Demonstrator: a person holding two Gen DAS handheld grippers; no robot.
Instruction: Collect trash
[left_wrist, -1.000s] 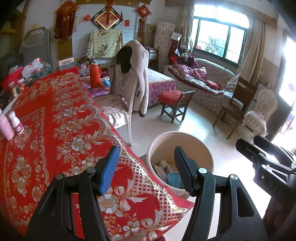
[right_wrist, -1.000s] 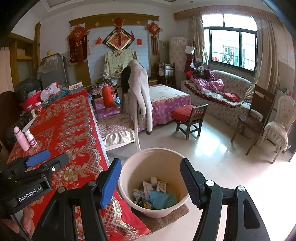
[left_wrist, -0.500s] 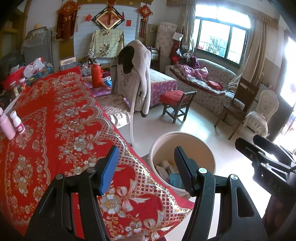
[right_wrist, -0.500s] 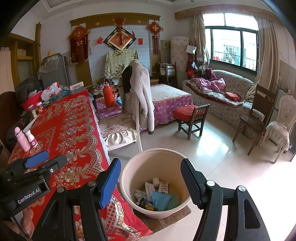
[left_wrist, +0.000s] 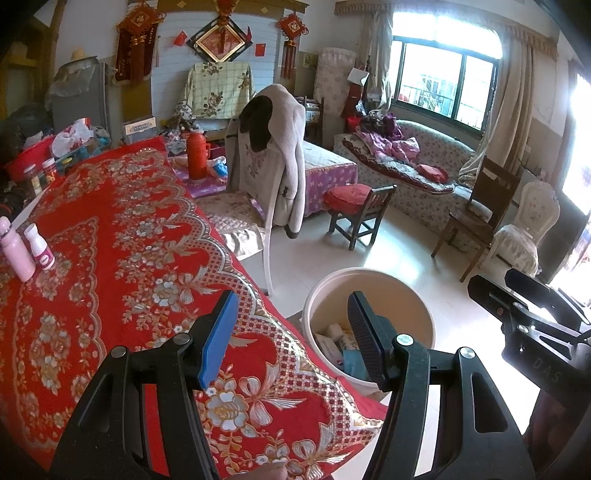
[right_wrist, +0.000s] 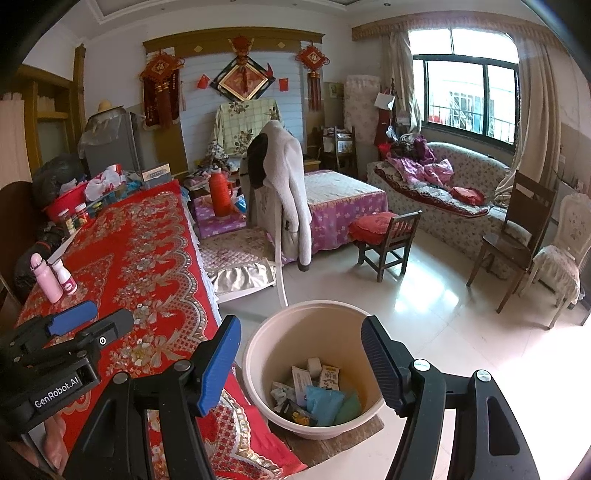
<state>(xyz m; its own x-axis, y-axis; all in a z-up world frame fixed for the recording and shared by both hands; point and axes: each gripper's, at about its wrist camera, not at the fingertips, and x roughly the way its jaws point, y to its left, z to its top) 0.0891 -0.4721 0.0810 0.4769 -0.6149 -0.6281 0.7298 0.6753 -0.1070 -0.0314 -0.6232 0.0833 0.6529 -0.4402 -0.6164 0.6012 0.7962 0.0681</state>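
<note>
I see a cream bucket standing upright on the floor beside the bench, holding wrappers and packets of trash.

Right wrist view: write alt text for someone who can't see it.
The open, empty right gripper hovers over a beige trash bucket on the floor, which holds wrappers and packets. To its left is a table with a red floral cloth and the left gripper; behind is a cluttered living room.

Right tool open, empty, above cream bucket holding wrappers; left tool over red tablecloth.
</note>
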